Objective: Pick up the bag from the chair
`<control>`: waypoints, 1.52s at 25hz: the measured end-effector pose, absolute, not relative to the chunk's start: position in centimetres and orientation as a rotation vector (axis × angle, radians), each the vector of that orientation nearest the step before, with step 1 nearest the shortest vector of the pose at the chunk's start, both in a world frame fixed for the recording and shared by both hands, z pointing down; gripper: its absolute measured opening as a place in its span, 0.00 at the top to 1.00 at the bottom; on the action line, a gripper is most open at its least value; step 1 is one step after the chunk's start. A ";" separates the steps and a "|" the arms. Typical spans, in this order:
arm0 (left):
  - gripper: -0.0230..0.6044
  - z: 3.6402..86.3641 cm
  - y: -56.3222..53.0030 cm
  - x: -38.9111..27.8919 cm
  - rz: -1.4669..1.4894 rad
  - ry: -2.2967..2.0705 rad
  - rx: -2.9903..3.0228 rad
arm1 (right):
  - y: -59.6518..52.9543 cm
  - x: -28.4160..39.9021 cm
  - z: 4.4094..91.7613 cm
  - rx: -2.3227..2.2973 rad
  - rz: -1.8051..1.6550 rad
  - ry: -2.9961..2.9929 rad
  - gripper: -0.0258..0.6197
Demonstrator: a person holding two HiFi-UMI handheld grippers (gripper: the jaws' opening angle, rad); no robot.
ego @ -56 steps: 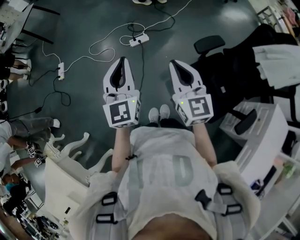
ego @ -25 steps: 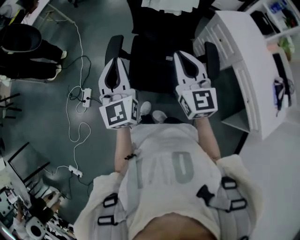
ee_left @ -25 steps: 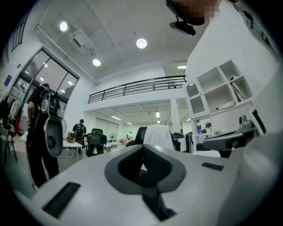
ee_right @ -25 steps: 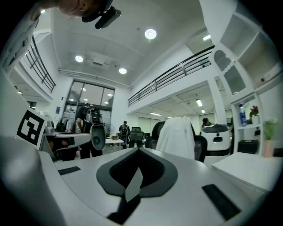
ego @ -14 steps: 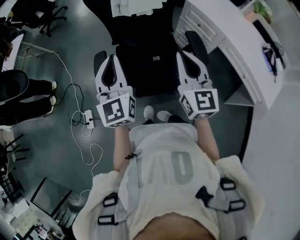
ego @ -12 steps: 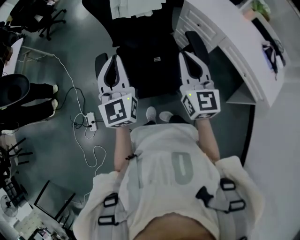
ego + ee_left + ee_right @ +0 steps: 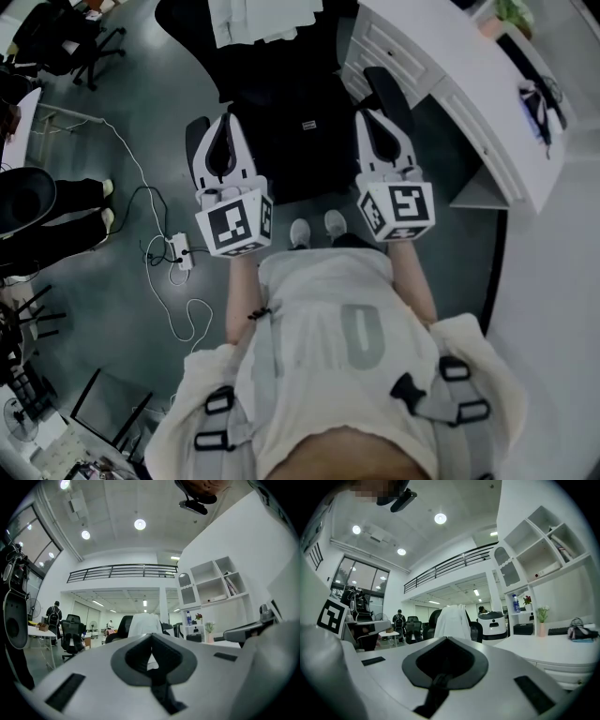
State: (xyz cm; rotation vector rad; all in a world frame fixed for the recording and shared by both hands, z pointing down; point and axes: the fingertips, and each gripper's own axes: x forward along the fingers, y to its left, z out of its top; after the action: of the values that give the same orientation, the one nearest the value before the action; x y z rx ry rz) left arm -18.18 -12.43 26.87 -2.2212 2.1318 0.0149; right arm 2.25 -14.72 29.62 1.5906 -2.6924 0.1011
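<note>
Two smooth white plastic grippers are held out side by side at the centre of the head view. The left gripper (image 7: 225,122) has its curved jaws together at the tips, leaving only a teardrop-shaped hollow behind them, and nothing is clamped. The right gripper (image 7: 369,116) is the same — tips meeting, empty. Each carries at its rear a cube (image 7: 234,223) printed with black-and-white square markers.

Just beyond the jaw tips, in the upper middle of the frame, is a black office chair (image 7: 386,86) with padded, rounded armrests on either side. On its seat lies the bag (image 7: 300,136), black and matte with a small pale label; its outline blends into the dark seat. A softly creased white cloth (image 7: 264,19) is draped over the chair back at the top edge.

To the upper right stands a white desk (image 7: 450,89) with panelled drawer fronts. Below the grippers are the person's pale shoes (image 7: 314,230) on a dark grey, slightly glossy floor (image 7: 141,84). At the left, a white power strip (image 7: 179,251) lies on looping white cable.
</note>
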 end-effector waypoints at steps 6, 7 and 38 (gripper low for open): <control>0.95 26.9 -13.0 -17.5 0.006 2.149 -2.194 | -16.3 3.2 29.9 1.597 0.157 -2.712 0.95; 0.95 27.0 -13.1 -17.4 -0.003 2.152 -2.189 | -16.3 3.2 30.0 1.587 0.146 -2.711 0.95; 0.60 29.1 -14.7 -15.4 -0.001 2.122 -2.338 | -17.6 3.4 30.9 1.430 0.256 -2.801 0.56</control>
State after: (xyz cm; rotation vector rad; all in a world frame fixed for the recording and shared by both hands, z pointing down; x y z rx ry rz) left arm -15.36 -14.66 29.14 -2.3375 2.1217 -0.0007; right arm 3.35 -17.64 30.85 1.4298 -2.8011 0.2556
